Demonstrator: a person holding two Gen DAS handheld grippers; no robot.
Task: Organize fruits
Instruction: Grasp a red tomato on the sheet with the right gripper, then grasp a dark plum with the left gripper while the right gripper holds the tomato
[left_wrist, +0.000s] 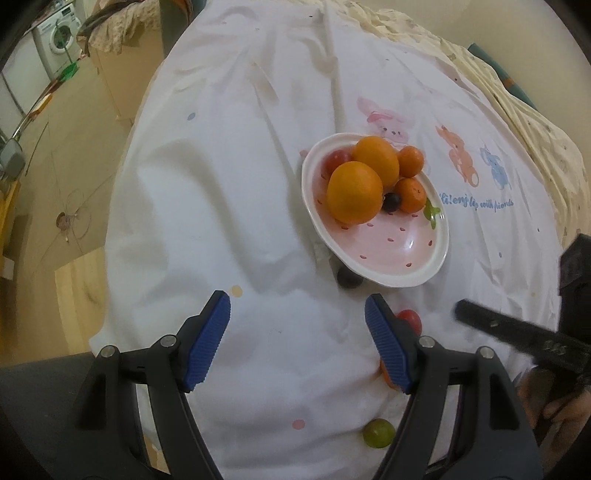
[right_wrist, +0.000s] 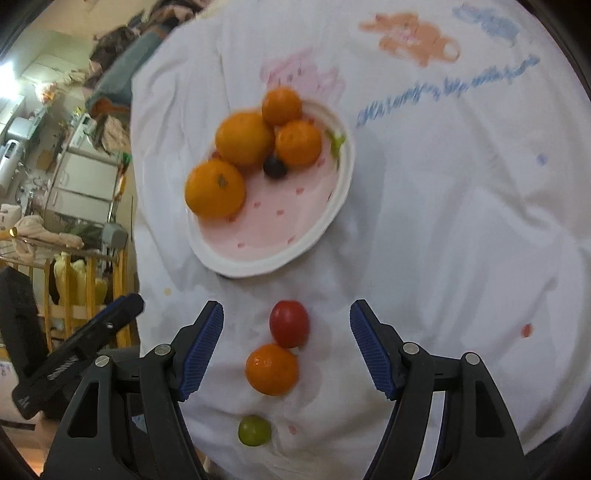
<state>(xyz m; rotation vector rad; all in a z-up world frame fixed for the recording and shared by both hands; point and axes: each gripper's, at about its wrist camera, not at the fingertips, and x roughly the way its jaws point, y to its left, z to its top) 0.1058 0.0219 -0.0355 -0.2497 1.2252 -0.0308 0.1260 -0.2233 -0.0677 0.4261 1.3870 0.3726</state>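
Note:
A pink strawberry-print plate (left_wrist: 402, 258) (right_wrist: 266, 236) sits on the white cloth. It holds two large oranges (left_wrist: 354, 192) (right_wrist: 216, 190), two small mandarins (left_wrist: 410, 160) (right_wrist: 299, 142), a dark grape (left_wrist: 391, 202) (right_wrist: 275, 167) and a red tomato (left_wrist: 338, 158). On the cloth lie a red tomato (right_wrist: 289, 323) (left_wrist: 410, 319), a small mandarin (right_wrist: 272, 368), a green grape (right_wrist: 254, 430) (left_wrist: 377, 432) and a dark grape (left_wrist: 347, 278) by the plate's rim. My right gripper (right_wrist: 286, 347) is open around the tomato and mandarin. My left gripper (left_wrist: 297, 341) is open and empty over bare cloth.
The white cloth (left_wrist: 221, 206) with cartoon prints covers a table whose left edge drops to a wooden floor (left_wrist: 55, 166). The right gripper's body (left_wrist: 517, 336) shows at the right of the left wrist view. Cluttered shelves and a drying rack (right_wrist: 74, 184) stand to the left.

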